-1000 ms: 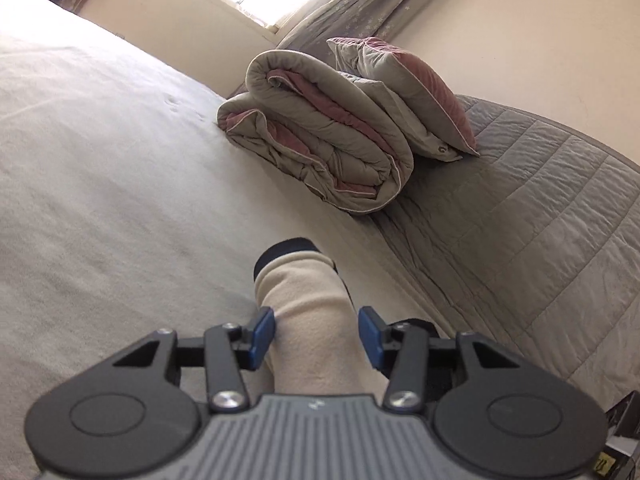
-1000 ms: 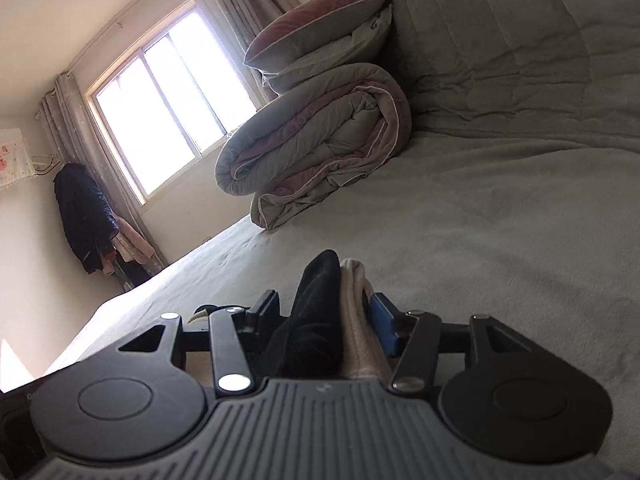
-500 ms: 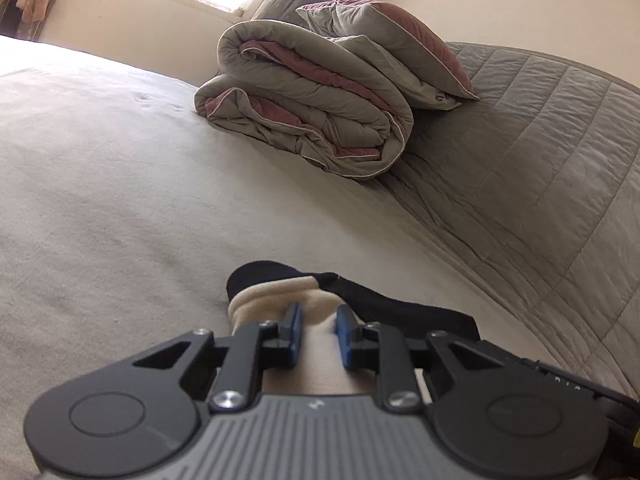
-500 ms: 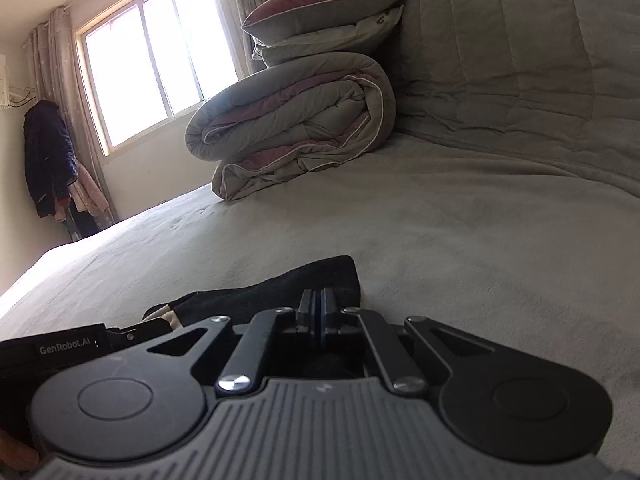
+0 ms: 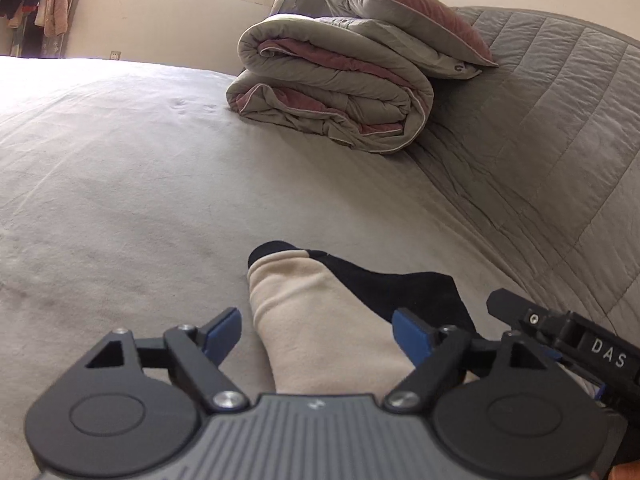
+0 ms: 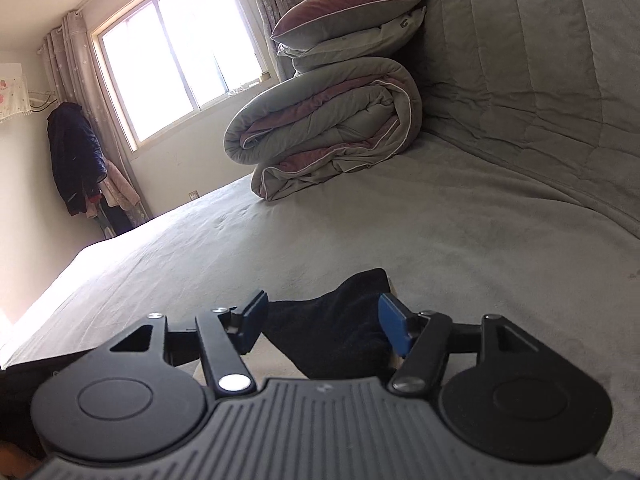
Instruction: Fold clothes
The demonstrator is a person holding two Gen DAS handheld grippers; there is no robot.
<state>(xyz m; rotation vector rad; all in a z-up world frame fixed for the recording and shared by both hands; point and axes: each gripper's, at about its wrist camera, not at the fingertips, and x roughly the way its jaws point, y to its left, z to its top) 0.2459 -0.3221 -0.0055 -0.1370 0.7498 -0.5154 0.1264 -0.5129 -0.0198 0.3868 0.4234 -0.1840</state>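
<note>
Left claw [image 5: 316,334] spread wide over folded beige-and-black fleece garment [image 5: 320,320] on grey bed [image 5: 140,200] — right claw [image 6: 322,320] likewise parted, gripping nothing

One garment [image 5: 320,320] – one folded duvet [image 5: 332,92] – one pillow [image 5: 404,16] – two claws: left [image 5: 316,334], right [image 6: 322,328].
</note>
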